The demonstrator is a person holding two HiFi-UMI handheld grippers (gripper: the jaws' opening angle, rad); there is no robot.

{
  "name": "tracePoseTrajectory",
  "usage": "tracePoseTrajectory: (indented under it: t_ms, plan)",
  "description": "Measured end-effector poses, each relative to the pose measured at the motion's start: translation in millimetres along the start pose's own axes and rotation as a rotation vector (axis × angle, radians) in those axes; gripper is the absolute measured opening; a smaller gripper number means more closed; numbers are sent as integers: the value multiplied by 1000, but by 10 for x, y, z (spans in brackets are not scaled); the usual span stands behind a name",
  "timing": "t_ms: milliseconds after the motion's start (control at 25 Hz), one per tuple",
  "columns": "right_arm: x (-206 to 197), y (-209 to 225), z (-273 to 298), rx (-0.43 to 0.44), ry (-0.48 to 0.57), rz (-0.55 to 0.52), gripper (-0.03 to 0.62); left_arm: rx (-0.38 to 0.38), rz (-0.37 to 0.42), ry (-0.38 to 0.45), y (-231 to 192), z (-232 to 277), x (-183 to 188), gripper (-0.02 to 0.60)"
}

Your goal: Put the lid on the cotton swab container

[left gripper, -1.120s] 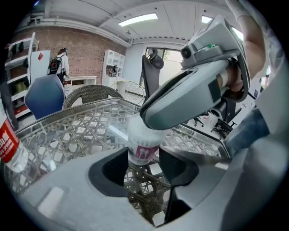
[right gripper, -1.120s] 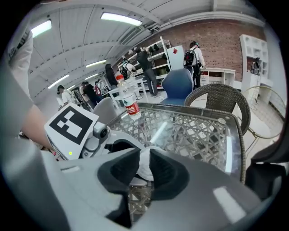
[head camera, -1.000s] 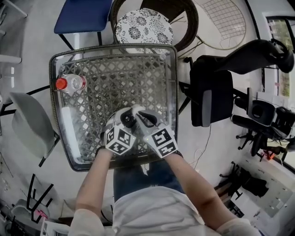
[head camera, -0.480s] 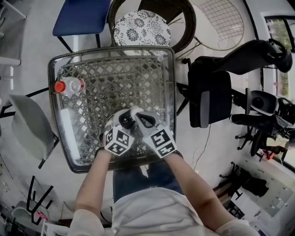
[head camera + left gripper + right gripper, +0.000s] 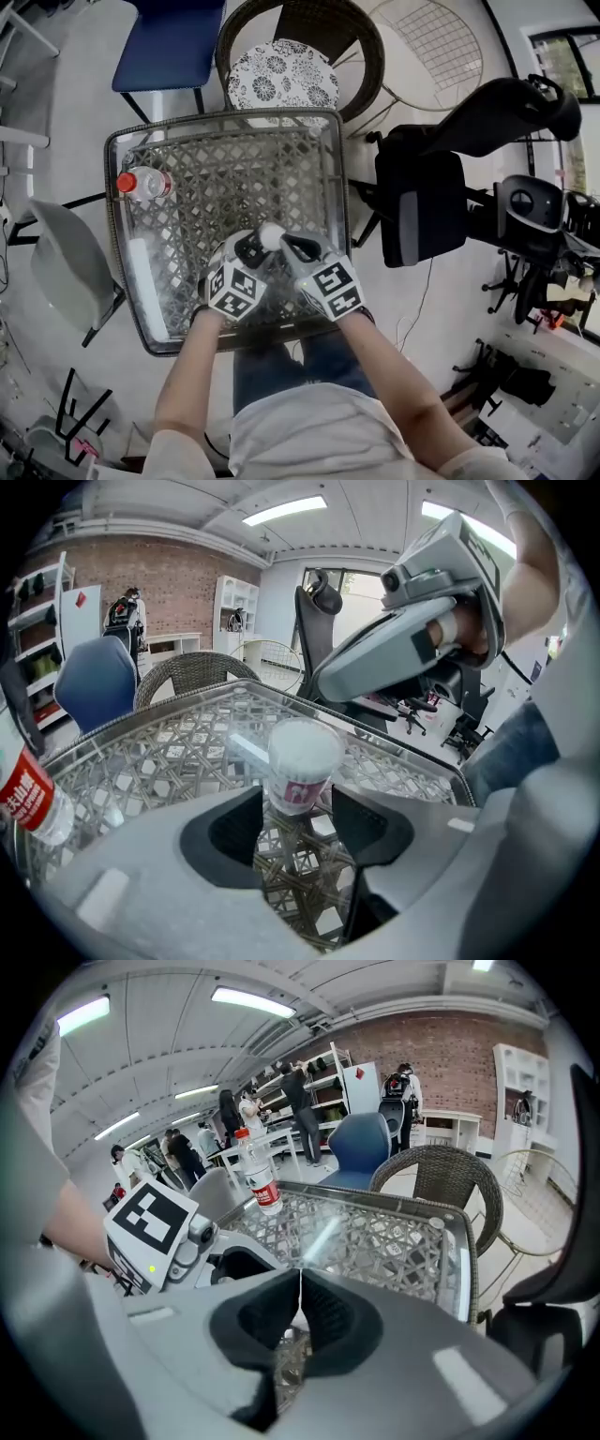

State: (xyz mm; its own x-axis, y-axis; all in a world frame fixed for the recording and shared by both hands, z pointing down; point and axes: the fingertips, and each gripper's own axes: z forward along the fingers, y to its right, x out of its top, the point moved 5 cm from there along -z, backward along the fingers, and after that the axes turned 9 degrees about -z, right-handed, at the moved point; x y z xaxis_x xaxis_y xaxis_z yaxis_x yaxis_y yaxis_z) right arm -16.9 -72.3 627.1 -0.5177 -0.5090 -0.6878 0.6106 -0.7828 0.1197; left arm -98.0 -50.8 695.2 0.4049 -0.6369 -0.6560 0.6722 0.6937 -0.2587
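Observation:
The cotton swab container point(image 5: 302, 766), a small clear tub with a pink label and a white top, stands on the glass-topped wicker table point(image 5: 309, 169) near its front edge. In the head view the container point(image 5: 270, 236) is a white disc. My left gripper point(image 5: 298, 803) flanks its base; the jaws are opening and thin gaps show beside the tub. My right gripper point(image 5: 321, 681) hovers just above and to the right of the tub. In its own view the right gripper point(image 5: 300, 1290) is shut, with nothing visible between the pads. I cannot tell whether a clear lid covers the swabs.
A water bottle point(image 5: 141, 183) with a red cap lies at the table's far left. Around the table stand a wicker chair with a patterned cushion point(image 5: 289, 75), a blue chair point(image 5: 173, 42), a grey chair point(image 5: 66, 262) and a black office chair point(image 5: 422, 206).
Both grippers and the container stay at about the same spot on the table. The head view has shifted a little.

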Motion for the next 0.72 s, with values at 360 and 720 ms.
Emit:
tracePoseTrajectory:
  t_ms: [360, 720]
  plan:
    - [169, -70, -437, 20, 49, -42, 6, 85, -78, 39, 150, -449, 92, 233]
    - [354, -15, -951, -10, 157, -25, 6, 194, -223, 264, 345, -1108, 582, 76]
